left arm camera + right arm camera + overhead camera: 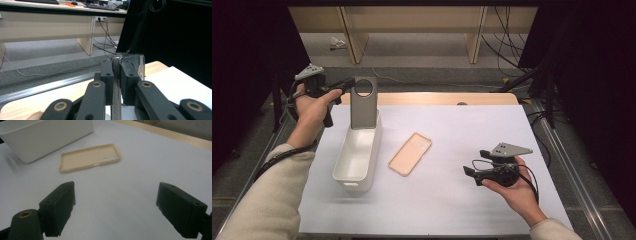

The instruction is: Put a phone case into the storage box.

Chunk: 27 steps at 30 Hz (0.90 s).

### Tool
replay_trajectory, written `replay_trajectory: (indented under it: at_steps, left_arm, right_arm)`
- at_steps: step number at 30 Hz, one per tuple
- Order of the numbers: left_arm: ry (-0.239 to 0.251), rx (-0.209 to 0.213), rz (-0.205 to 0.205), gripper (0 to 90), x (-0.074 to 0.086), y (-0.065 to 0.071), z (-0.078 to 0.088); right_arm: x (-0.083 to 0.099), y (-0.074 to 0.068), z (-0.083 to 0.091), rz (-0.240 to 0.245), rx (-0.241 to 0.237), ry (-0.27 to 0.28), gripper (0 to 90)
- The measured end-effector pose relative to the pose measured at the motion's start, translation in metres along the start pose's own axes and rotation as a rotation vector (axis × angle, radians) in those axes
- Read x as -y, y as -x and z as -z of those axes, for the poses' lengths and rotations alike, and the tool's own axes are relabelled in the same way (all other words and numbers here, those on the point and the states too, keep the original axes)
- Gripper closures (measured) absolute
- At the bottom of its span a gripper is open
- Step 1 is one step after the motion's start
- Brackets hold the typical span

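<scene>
White-covered table (472, 135), perhaps wood-edged

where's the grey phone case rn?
High view, left side: grey phone case upright in the left gripper, over the far end of the white bin.

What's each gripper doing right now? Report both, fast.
Left gripper: shut on the grey case, held upright over the white bin.
Right gripper: open, holding nothing.
</scene>
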<state>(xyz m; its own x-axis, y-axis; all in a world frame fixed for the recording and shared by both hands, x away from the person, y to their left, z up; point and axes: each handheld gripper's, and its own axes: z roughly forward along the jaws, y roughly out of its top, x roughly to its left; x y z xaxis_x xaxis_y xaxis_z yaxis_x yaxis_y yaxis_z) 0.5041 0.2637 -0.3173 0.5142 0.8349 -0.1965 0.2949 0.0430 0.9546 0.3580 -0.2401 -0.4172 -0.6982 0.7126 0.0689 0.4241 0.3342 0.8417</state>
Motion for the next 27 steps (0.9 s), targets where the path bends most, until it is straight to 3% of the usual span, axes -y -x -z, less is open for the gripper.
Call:
replay_trajectory:
  at_steps: [27]
  left_arm:
    - [-0.031, -0.017, -0.007, 82.1, 0.004, -0.010, -0.017]
  right_arm:
    - [0.000, 0.001, 0.000, -0.005, -0.001, 0.001, 16.6]
